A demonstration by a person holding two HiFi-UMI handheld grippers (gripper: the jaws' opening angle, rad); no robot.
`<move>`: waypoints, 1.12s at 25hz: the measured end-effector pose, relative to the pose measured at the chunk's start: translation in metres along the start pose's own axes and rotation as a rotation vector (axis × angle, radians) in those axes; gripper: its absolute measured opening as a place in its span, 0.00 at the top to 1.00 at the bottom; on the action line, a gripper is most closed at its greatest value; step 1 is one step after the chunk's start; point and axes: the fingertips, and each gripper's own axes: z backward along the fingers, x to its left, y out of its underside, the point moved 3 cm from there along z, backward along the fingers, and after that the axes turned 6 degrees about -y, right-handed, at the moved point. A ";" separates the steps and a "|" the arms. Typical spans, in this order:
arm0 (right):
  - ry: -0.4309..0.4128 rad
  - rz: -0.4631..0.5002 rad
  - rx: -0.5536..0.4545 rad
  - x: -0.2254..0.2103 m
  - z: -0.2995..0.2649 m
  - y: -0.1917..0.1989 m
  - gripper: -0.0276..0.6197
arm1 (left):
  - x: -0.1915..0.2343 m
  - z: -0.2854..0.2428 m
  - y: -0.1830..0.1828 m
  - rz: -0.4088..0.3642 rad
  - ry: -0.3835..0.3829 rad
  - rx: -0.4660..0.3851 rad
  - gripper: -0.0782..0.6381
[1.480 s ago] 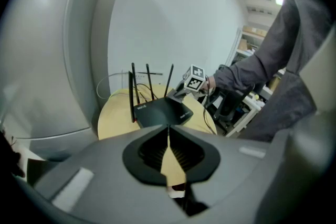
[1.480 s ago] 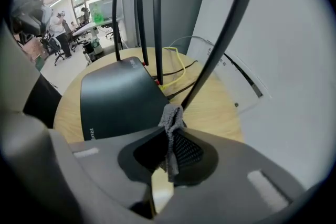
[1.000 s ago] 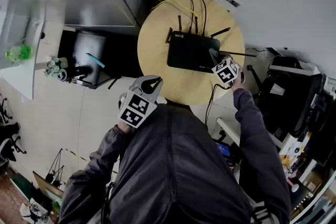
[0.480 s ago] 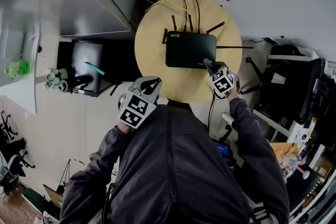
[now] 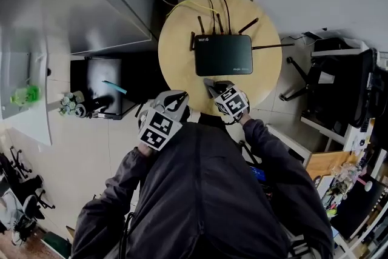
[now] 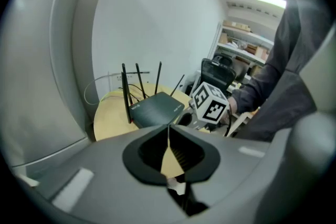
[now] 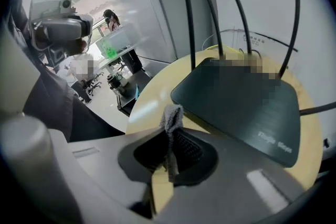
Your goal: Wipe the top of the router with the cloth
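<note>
The black router (image 5: 223, 54) lies on the round wooden table (image 5: 179, 63) with its antennas pointing away from me. My right gripper (image 5: 212, 83) hovers over the table just off the router's near edge, left of its middle. It is shut on a small grey cloth (image 7: 172, 117) that pokes out between the jaws, short of the router (image 7: 247, 97). My left gripper (image 5: 176, 95) is held back at the table's near left edge, shut with nothing in it (image 6: 169, 129). Beyond it stand the router (image 6: 157, 107) and the right gripper's marker cube (image 6: 210, 103).
Black and yellow cables (image 5: 209, 3) run from the router's back over the table's far edge. A black chair (image 5: 336, 79) stands to the right. On the left are a grey cabinet (image 5: 91, 3) and a dark box (image 5: 97, 79) on the floor.
My right gripper has moved left and toward me, from the router's right front corner to the table in front of its near edge. The left gripper stayed put.
</note>
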 end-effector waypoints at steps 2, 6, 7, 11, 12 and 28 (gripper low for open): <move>-0.012 -0.055 -0.012 0.008 -0.017 -0.002 0.92 | 0.004 0.004 0.003 -0.013 0.005 0.005 0.89; -0.034 -0.269 -0.079 0.007 -0.040 -0.007 0.92 | 0.008 0.008 0.009 -0.031 0.017 0.019 0.89; -0.038 -0.327 -0.100 0.005 -0.043 -0.008 0.92 | 0.009 0.009 0.010 -0.035 0.020 0.020 0.89; -0.038 -0.490 -0.158 -0.003 -0.046 -0.005 0.92 | 0.009 0.011 0.012 -0.050 0.030 0.022 0.89; -0.029 -0.514 -0.161 -0.006 -0.045 -0.002 0.92 | 0.009 0.011 0.012 -0.055 0.034 0.022 0.89; 0.094 -0.715 -0.243 -0.091 0.022 0.052 0.92 | -0.017 -0.009 -0.004 -0.088 0.072 0.034 0.89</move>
